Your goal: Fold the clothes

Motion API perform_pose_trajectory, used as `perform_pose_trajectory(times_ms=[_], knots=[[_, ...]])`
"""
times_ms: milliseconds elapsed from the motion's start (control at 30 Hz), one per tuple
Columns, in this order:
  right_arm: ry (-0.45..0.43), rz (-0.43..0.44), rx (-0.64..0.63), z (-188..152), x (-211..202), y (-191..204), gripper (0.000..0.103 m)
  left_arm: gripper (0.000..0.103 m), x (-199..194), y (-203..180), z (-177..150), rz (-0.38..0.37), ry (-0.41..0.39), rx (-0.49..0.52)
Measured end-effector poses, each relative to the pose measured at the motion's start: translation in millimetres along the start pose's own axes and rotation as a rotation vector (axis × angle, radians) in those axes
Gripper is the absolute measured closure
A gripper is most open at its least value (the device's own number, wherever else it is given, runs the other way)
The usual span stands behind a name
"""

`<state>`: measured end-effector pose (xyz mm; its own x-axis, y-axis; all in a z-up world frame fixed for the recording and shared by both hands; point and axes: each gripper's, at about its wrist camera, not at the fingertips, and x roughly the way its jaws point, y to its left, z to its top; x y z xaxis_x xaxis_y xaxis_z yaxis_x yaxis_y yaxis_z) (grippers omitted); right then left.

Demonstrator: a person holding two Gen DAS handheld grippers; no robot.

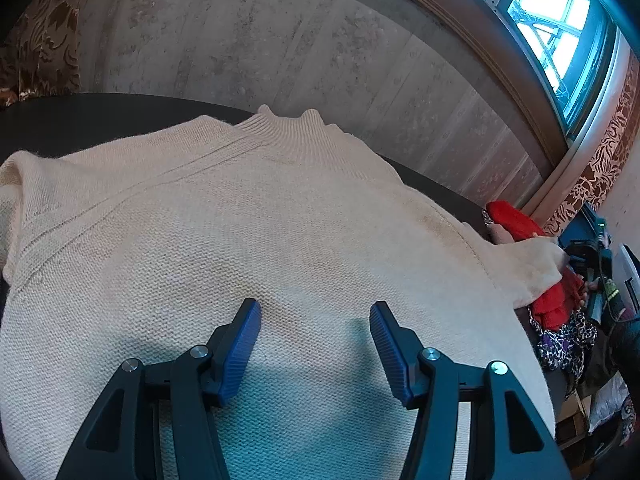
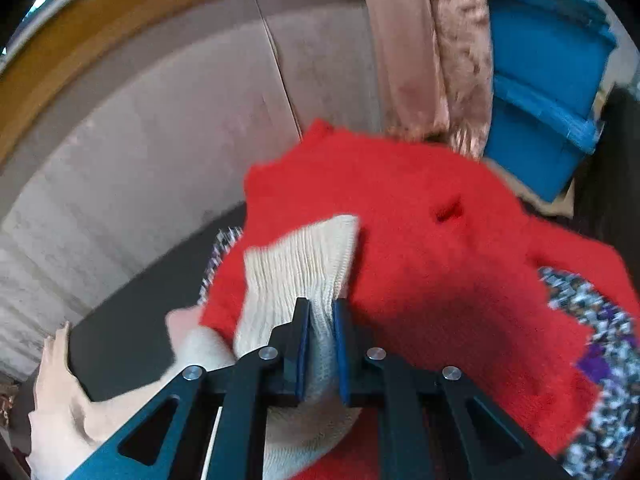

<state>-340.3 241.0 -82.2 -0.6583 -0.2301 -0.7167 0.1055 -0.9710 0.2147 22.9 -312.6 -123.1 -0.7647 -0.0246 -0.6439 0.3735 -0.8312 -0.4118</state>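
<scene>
cream sweater (image 1: 248, 216) spread flat on the dark counter (image 1: 80, 120), collar toward the wall. left hand-held gripper (image 1: 315, 320) hovers over its body, jaws spread wide, gripping nothing. right hand-held gripper (image 2: 321, 312) is clamped narrowly on the sweater's ribbed cuff (image 2: 304, 256), which lies over a red garment (image 2: 420, 240) beside a patterned cloth (image 2: 600, 340).

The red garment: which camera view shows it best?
The right wrist view: the red garment fills the frame there, under the cream cuff pinched by the right tool. The left wrist view shows only a small part at the right.
</scene>
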Motion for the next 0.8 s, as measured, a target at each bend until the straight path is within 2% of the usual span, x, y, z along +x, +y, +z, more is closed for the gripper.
perform_pose_trajectory(times_ms=[133, 267, 400, 500, 567, 600, 633, 667, 767, 800], knots=[[-0.123, -0.062, 0.016, 10, -45, -11, 0.091, 0.046, 1, 1, 0, -0.005, -0.002, -0.006], [-0.061, -0.172, 0.069, 5, -44, -31, 0.088, 0.046, 3, 2, 1, -0.009, -0.002, -0.013], [-0.041, -0.309, 0.097, -14, -48, -52, 0.085, 0.046, 4, 0, 1, -0.003, 0.001, -0.009], [-0.049, -0.339, 0.144, -26, -59, -73, 0.083, 0.046, 5, -7, 5, 0.016, 0.004, 0.005], [-0.113, -0.286, 0.124, -28, -77, -66, 0.075, 0.045, 4, -14, 9, 0.031, 0.005, 0.016], [-0.134, -0.217, 0.076, -29, -82, -52, 0.061, 0.045, 4, -17, 11, 0.038, 0.006, 0.022], [-0.137, -0.143, 0.024, -32, -85, -33, 0.04, 0.045, 4, -20, 13, 0.045, 0.007, 0.027], [-0.104, -0.057, -0.037, -41, -81, -5, 0.035, 0.045, 4, -23, 15, 0.053, 0.008, 0.033], [-0.003, 0.203, -0.218, -68, -68, 79, 0.034, 0.045, 5, -35, 32, 0.032, -0.006, 0.043], [0.03, 0.289, -0.279, -77, -64, 107, 0.038, 0.045, 7, -42, 37, 0.035, -0.009, 0.061]])
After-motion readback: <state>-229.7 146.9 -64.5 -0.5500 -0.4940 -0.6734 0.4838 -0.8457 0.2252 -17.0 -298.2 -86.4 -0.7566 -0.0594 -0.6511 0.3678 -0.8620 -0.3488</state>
